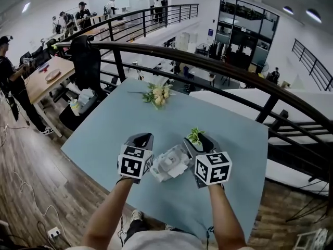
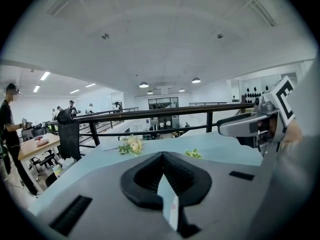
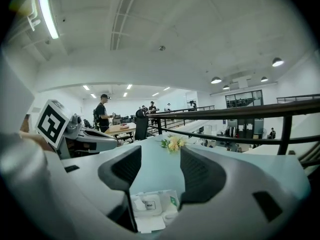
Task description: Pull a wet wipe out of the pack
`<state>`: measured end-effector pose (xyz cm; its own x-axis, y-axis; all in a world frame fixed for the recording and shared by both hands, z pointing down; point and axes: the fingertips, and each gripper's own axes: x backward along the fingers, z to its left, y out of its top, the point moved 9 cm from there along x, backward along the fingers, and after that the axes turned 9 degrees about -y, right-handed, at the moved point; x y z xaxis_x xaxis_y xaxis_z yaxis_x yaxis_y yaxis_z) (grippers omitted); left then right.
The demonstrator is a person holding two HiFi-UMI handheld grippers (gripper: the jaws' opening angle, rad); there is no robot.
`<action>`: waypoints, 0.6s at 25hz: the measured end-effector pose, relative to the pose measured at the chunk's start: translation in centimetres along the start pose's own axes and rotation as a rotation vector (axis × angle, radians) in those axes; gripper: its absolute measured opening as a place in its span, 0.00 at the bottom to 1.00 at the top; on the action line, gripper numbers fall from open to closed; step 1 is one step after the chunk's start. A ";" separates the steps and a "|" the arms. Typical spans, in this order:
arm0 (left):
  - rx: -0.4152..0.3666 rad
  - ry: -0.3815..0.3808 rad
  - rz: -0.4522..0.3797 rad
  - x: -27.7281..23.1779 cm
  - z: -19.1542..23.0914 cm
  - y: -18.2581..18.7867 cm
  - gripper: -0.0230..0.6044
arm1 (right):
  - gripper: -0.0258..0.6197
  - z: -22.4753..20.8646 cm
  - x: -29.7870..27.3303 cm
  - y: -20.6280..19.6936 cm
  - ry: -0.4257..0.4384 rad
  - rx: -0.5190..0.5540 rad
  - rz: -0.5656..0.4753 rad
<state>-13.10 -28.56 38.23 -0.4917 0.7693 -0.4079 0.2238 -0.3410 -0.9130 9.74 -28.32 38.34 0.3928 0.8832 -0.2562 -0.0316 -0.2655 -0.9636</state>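
The wet wipe pack (image 1: pixel 169 163), white with a flip lid, lies on the light blue table (image 1: pixel 104 139) between my two grippers. My left gripper (image 1: pixel 142 136) hovers just left of it, its black pads meeting at the tips (image 2: pixel 161 156) with nothing between them. A white sliver of the pack (image 2: pixel 172 206) shows through the gap low behind the pads. To the right of the pack, my right gripper (image 1: pixel 201 138) stands open. In the right gripper view the pack (image 3: pixel 149 207) lies below and between the spread jaws (image 3: pixel 160 166), untouched.
A bunch of pale flowers (image 1: pixel 157 94) lies toward the table's far edge. A small green sprig (image 1: pixel 195 135) sits by the right gripper's tips. A black railing (image 1: pixel 218 66) runs behind the table. People stand at desks at the far left (image 1: pixel 10 82).
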 end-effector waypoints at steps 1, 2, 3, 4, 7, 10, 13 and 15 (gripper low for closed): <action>-0.003 -0.011 0.001 -0.2 0.2 0.0 0.03 | 0.39 0.0 0.0 0.0 -0.012 -0.004 -0.002; -0.007 -0.022 0.002 -0.3 0.4 0.0 0.03 | 0.39 0.1 0.0 0.1 -0.025 -0.009 -0.003; -0.011 -0.033 0.004 -0.4 0.7 0.1 0.03 | 0.39 0.3 0.0 0.2 -0.038 -0.013 -0.004; -0.016 -0.044 0.005 -0.5 0.9 0.2 0.03 | 0.39 0.4 0.0 0.3 -0.050 -0.015 -0.004; -0.029 -0.080 0.007 -1.0 1.6 0.5 0.03 | 0.39 0.8 0.3 0.4 -0.092 -0.021 0.003; -0.048 -0.124 0.011 -1.5 1.9 0.9 0.03 | 0.39 1.0 0.5 0.4 -0.134 -0.034 0.004; -0.066 -0.168 0.018 -2.3 2.2 0.9 0.03 | 0.39 1.1 0.7 0.0 -0.181 -0.046 0.006; -0.077 -0.189 0.020 -2.8 2.5 1.0 0.03 | 0.39 1.1 0.7 -0.1 -0.207 -0.054 0.010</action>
<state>-13.63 -32.43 38.49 -0.6339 0.6454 -0.4262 0.2952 -0.3074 -0.9046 9.01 -27.27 38.14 0.1952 0.9396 -0.2812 0.0172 -0.2899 -0.9569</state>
